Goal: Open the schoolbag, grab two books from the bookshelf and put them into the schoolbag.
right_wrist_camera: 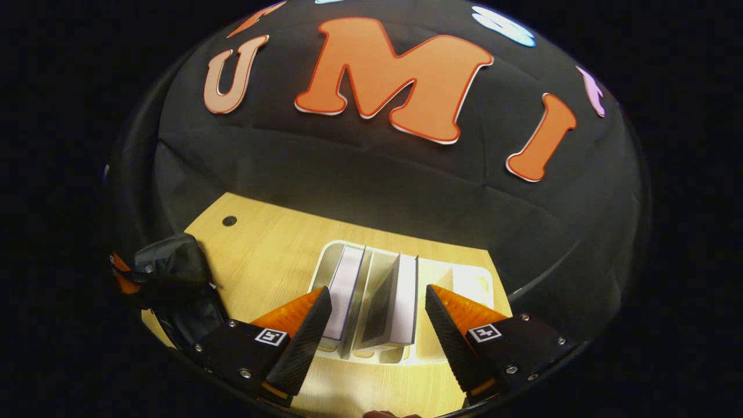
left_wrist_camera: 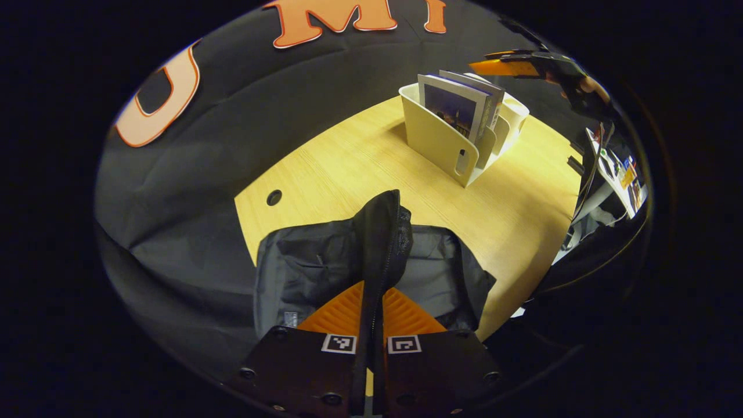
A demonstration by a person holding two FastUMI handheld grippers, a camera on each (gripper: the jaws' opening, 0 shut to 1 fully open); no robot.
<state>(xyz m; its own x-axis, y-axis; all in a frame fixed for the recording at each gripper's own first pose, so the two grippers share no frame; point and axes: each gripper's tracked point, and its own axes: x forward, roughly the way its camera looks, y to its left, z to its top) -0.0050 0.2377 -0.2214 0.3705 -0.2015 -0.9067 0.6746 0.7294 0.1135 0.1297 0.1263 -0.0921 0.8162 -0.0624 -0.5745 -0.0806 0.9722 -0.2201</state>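
Pale wood tabletop (left_wrist_camera: 348, 168) fills the booth, backed by black cloth. Near the front, the left gripper (left_wrist_camera: 371, 307) is clamped on a raised flap of the black schoolbag (left_wrist_camera: 380, 232), which lies open on the table's near edge. Farther right stands the cream bookshelf (right_wrist_camera: 371, 273) with two books (right_wrist_camera: 400, 302) upright in its slots. Above it, the right gripper (right_wrist_camera: 377, 313) hangs with its jaws spread wide, either side of the books.

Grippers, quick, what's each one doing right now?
Left gripper: shut on the schoolbag flap.
Right gripper: open above the books, holding nothing.
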